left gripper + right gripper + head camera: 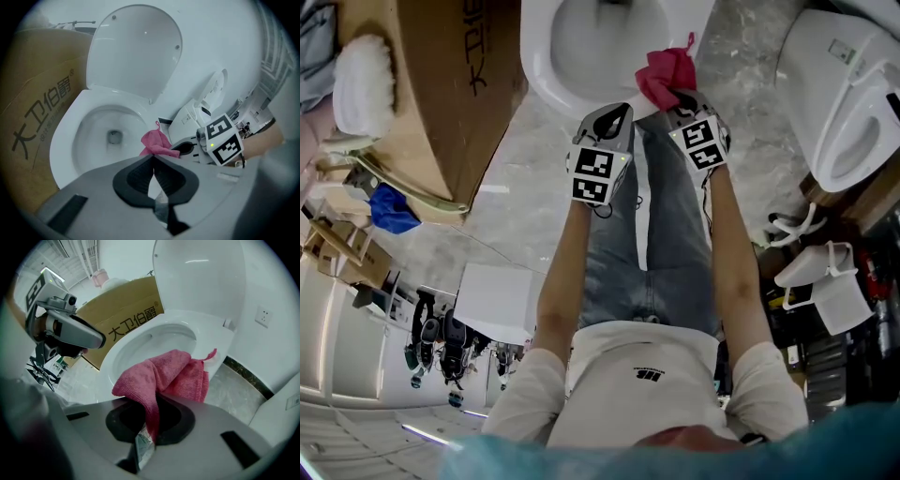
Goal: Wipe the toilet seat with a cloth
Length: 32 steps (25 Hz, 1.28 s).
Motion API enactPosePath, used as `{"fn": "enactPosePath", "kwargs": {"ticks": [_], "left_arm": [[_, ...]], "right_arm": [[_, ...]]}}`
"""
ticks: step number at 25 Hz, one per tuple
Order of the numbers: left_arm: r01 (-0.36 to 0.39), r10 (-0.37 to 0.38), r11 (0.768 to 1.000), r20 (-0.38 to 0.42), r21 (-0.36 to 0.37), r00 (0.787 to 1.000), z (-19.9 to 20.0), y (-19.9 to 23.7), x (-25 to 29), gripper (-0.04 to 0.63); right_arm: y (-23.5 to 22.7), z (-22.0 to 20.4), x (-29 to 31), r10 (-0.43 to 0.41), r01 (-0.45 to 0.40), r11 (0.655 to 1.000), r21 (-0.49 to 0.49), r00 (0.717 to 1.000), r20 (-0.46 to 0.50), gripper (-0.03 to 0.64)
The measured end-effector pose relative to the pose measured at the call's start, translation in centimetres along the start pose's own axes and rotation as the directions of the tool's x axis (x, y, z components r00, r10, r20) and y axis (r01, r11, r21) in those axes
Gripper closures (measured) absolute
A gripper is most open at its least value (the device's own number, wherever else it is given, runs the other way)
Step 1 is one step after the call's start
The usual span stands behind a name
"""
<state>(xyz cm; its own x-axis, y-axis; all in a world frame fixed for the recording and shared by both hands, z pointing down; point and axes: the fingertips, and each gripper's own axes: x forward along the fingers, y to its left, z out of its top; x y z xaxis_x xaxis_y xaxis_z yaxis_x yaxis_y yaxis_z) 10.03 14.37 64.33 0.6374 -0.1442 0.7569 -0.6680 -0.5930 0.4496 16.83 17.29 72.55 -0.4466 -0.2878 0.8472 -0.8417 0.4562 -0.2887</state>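
Right gripper (149,427) is pinching the pink cloth (161,373); left gripper (153,165) has jaws together (empty). Press it flat along the toilet seat (216,336).

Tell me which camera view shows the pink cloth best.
The right gripper view: the pink cloth fills the middle, pinched in the right gripper, its folds plain. The head view shows a small bunch at the toilet rim; the left gripper view shows a small part beyond its jaws.
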Motion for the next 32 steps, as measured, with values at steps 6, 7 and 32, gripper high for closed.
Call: {"fn": "enactPosePath", "kwargs": {"ticks": [6, 7, 32], "left_arm": [[0.011, -0.011, 1.0, 0.006, 0.012, 1.0, 1.2, -0.3, 0.5, 0.584], [0.012, -0.013, 1.0, 0.006, 0.015, 1.0, 1.4, -0.3, 0.6, 0.584], [0.024, -0.026, 1.0, 0.09, 0.015, 0.996, 7.9, 1.9, 2.5, 0.584]], "right_arm": [[-2.2, 1.2, -0.2, -0.032, 0.032, 0.999, 0.014, 0.999, 0.016, 0.598], [-2.5, 1.5, -0.2, -0.036, 0.036, 0.999, 0.015, 0.999, 0.02, 0.598], [-10.7, 9.7, 1.1, -0.16, 0.16, 0.987, 0.004, 0.985, 0.07, 0.598]]}}
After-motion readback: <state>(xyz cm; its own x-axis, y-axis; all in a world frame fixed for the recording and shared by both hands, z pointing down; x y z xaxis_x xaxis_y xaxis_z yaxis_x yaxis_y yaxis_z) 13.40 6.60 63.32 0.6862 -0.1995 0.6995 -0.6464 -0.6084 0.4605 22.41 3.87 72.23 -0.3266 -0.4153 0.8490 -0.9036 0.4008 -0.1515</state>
